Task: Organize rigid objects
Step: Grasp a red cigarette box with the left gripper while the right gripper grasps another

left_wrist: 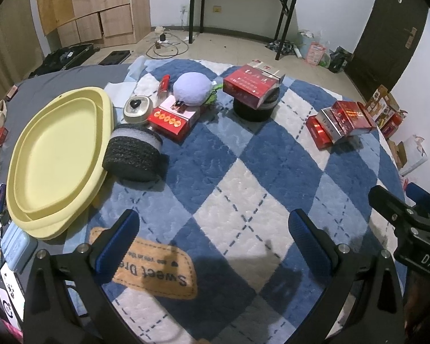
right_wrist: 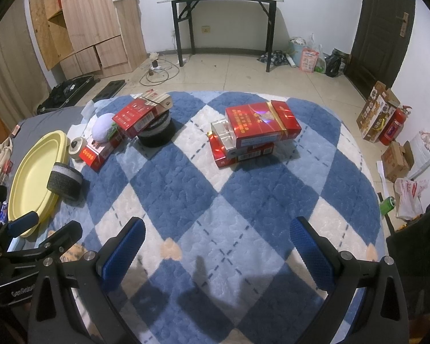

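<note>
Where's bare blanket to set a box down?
Free: the wide blanket stretch between both open grippers and the red box stack. Also the yellow tray floor. Crowded: far-left cluster around the foam roll and plush ball.

Left claw fingers wide apart, empty, right claw same, both side by side, angled fwd-down

Right gripper hovered with jaws apart over checked rug; stacked red boxes lay ahead.
</note>
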Demonstrator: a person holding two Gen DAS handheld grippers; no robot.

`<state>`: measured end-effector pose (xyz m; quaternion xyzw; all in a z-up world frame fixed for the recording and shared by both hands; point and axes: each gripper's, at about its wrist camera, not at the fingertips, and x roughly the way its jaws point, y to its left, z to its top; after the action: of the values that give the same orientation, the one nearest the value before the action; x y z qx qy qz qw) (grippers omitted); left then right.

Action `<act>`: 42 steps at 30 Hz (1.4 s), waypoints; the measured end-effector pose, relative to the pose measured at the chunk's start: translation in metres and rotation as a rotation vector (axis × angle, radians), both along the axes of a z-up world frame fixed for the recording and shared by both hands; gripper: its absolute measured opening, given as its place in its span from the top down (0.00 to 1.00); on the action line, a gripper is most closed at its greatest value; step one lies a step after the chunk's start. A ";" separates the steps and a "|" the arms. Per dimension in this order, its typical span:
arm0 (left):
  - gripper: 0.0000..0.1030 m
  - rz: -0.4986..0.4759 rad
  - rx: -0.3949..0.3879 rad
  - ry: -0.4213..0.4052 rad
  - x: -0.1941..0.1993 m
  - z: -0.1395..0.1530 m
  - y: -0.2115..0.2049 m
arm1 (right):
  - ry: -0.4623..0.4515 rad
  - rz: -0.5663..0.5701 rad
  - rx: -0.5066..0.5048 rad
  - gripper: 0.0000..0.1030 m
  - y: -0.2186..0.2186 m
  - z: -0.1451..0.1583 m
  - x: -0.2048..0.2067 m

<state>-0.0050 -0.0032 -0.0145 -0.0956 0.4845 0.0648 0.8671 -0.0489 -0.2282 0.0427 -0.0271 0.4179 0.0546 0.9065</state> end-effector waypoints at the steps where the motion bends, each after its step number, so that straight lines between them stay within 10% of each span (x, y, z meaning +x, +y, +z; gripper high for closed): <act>1: 0.00 -0.003 -0.001 0.000 0.000 0.000 -0.001 | -0.001 -0.001 0.003 0.00 0.000 0.000 0.000; 17: 0.00 -0.308 -0.052 -0.049 0.110 0.044 -0.003 | 0.000 -0.015 0.060 0.00 -0.062 0.022 0.079; 23: 0.00 -0.442 0.130 -0.014 0.164 0.027 -0.023 | 0.050 0.044 0.022 0.00 -0.072 0.004 0.124; 38: 0.01 -0.495 0.112 0.063 0.211 -0.011 -0.011 | 0.103 0.164 0.028 0.00 -0.061 -0.030 0.173; 42: 0.33 -0.496 0.070 0.072 0.211 -0.017 -0.010 | 0.121 0.165 0.025 0.01 -0.057 -0.037 0.182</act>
<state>0.2062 -0.0127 -0.0314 0.0588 0.5212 -0.1296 0.8415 0.1330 -0.2852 0.0054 -0.0466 0.4674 0.1356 0.8723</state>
